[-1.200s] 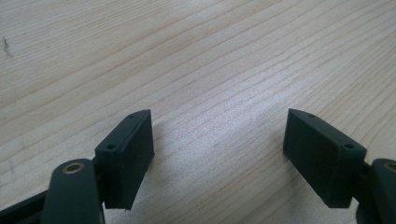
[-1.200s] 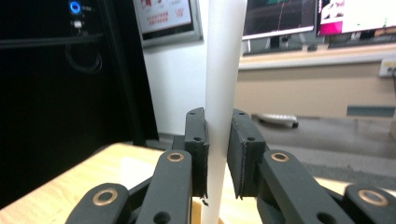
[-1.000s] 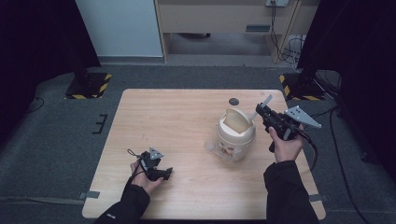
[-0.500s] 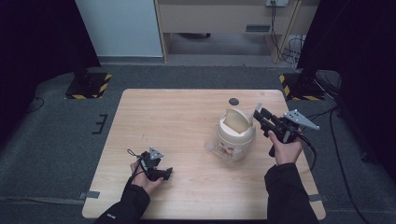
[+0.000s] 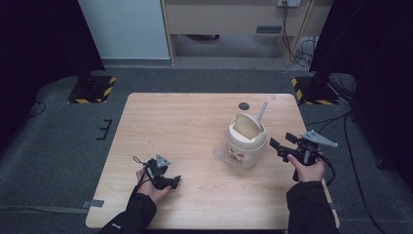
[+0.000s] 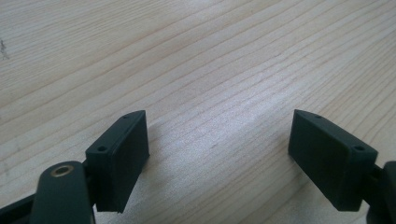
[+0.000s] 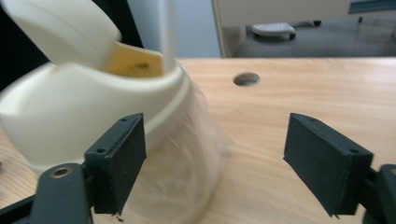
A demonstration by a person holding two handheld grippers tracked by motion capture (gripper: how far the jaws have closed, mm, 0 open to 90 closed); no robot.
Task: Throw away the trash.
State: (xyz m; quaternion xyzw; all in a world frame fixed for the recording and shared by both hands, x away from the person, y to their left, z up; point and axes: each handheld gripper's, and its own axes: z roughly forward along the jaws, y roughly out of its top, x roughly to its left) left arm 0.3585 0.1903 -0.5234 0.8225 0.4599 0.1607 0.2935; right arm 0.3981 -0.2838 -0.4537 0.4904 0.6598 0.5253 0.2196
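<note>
- Cream bin [image 5: 246, 141]: a small lidded container standing upright on the right half of the desk [image 5: 195, 126], its swing lid [image 5: 246, 126] tilted so that a tan inner face shows; a pale stick [image 5: 262, 112] rises from its far side.
- Right tongs [image 5: 277, 146]: released, jaws spread wide and holding nothing; they sit just beside the bin's right side, apart from it, gripped by the right hand [image 5: 307, 168].
- Right gripper view: the bin [image 7: 93, 116] lies behind the left jaw, blurred, with a clear film-like lower wall [image 7: 187, 177]; the gap between the jaws shows bare desk [image 7: 303, 93].
- Left tongs [image 5: 173, 181]: released, jaws spread wide, holding nothing; they rest low near the front left of the desk, in the left hand [image 5: 153, 187].
- Left gripper view: bare wood grain [image 6: 210, 70] lies between the jaws.
- Round hole [image 5: 243, 106]: set in the desk behind the bin.
- Label: a printed patch [image 5: 238, 157] on the bin's front is too small to read.
- Cut off: both sleeves run out of the bottom edge of the high view.
</note>
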